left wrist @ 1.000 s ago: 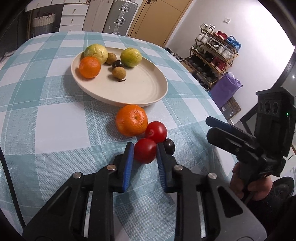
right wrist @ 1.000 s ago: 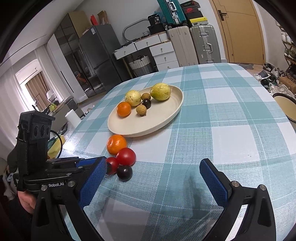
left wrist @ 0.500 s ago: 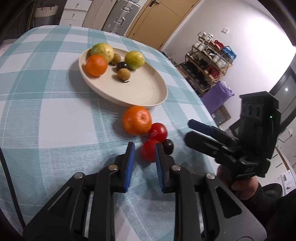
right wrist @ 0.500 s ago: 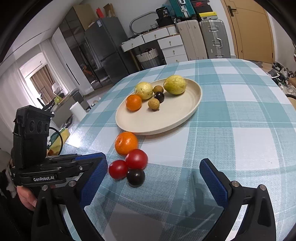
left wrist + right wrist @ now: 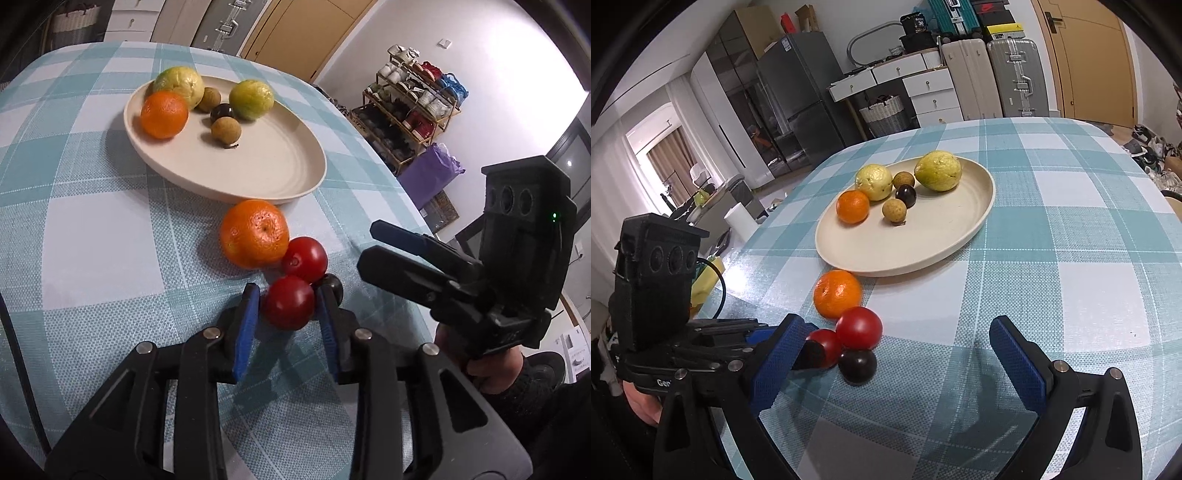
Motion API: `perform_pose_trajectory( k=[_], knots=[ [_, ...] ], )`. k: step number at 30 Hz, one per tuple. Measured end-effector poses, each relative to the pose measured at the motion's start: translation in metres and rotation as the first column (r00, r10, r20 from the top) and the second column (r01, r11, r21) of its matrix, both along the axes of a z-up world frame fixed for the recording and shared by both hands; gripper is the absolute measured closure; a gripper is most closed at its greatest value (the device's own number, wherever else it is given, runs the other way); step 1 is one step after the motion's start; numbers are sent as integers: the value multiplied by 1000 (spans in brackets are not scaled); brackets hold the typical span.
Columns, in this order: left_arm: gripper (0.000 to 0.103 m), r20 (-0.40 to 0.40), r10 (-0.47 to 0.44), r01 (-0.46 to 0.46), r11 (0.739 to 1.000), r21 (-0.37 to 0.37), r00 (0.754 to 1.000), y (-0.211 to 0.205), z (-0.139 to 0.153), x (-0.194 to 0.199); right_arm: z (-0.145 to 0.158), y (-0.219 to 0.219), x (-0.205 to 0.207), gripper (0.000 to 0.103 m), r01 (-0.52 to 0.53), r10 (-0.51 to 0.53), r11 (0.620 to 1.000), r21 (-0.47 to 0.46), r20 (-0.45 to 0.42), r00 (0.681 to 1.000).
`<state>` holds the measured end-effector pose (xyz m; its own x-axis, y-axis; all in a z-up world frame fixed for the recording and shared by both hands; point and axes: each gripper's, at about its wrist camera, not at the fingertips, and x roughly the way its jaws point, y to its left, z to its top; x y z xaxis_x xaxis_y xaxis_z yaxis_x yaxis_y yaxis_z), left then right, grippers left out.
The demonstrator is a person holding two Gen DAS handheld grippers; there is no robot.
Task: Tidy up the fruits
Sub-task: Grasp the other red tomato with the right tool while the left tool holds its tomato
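A table covered with a teal-and-white checked cloth [image 5: 1052,258] fills both views; a shoe rack [image 5: 417,107] is seen behind it in the left wrist view, suitcases [image 5: 993,77] and a white drawer unit [image 5: 923,88] in the right. The landmark is the oval cream plate [image 5: 923,251].

On the plate: a small orange mandarin [image 5: 852,206] at its left end, two yellow-green round guavas [image 5: 874,182] at the far rim, two tan longans [image 5: 894,210] and one dark purple round fruit [image 5: 905,195] between them.

Off the plate, just beside its near rim: a larger orange mandarin [image 5: 255,233]. Touching that mandarin on the side away from the plate is a red cherry tomato [image 5: 305,259]. A second red cherry tomato [image 5: 288,307] is pressed against the first, further from the plate, with a dark plum-coloured small fruit [image 5: 857,365] touching both.

The left gripper [image 5: 288,314] is narrowed around the second tomato, blue pads [image 5: 246,325] at each flank; full contact on both sides cannot be confirmed. The tomato is seen resting on the cloth.

The right gripper [image 5: 894,362] is held wide apart, nothing between its blue pads, low over the cloth on the near side of the fruit cluster from the plate.
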<state>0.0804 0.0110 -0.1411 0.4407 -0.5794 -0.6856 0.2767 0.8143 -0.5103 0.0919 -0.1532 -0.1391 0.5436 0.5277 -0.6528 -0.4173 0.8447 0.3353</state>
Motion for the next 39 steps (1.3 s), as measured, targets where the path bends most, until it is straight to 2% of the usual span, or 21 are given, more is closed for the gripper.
perform_pose_trajectory(
  k=[3, 7, 14, 19, 25, 27, 28, 31, 35, 37, 39],
  knots=[
    [76, 1, -15, 15, 1000, -21, 1000, 0, -1, 1, -1, 0, 1, 1, -2, 2, 1000, 0, -5, 1000],
    [79, 15, -40, 40, 999, -7, 999, -2, 0, -1, -3, 4, 4, 1, -9, 9, 1000, -3, -9, 1000],
    [79, 49, -2, 2, 1000, -11, 999, 21, 12, -6, -3, 12, 7, 2, -39, 39, 999, -3, -15, 999],
    [79, 64, 52, -50, 998, -29, 997, 51, 22, -8, -7, 21, 9, 11, -73, 73, 997, -8, -34, 997],
    [79, 76, 115, -111, 992, -57, 990, 83, 30, -9, -11, 30, 11, 31, -97, 96, 995, -6, -57, 994],
    [79, 79, 135, -130, 990, -59, 988, 91, 32, -8, -11, 35, 9, 32, -108, 107, 994, -22, -53, 993],
    [79, 79, 140, -135, 989, -61, 987, 93, 32, -8, -11, 36, 9, 34, -106, 104, 994, -35, -49, 993],
    [79, 77, 152, -147, 987, -64, 985, 98, 32, -7, -14, 38, 9, 50, -104, 101, 993, -47, -58, 993],
    [79, 78, 157, -153, 987, -58, 984, 98, 33, -8, -15, 38, 9, 56, -107, 104, 993, -48, -63, 993],
    [79, 81, 160, -155, 986, -59, 984, 98, 34, -9, -16, 40, 8, 68, -119, 115, 991, -54, -67, 991],
    [79, 83, 161, -156, 986, -64, 984, 95, 36, -8, -16, 41, 8, 69, -128, 124, 990, -51, -74, 990]
  ],
)
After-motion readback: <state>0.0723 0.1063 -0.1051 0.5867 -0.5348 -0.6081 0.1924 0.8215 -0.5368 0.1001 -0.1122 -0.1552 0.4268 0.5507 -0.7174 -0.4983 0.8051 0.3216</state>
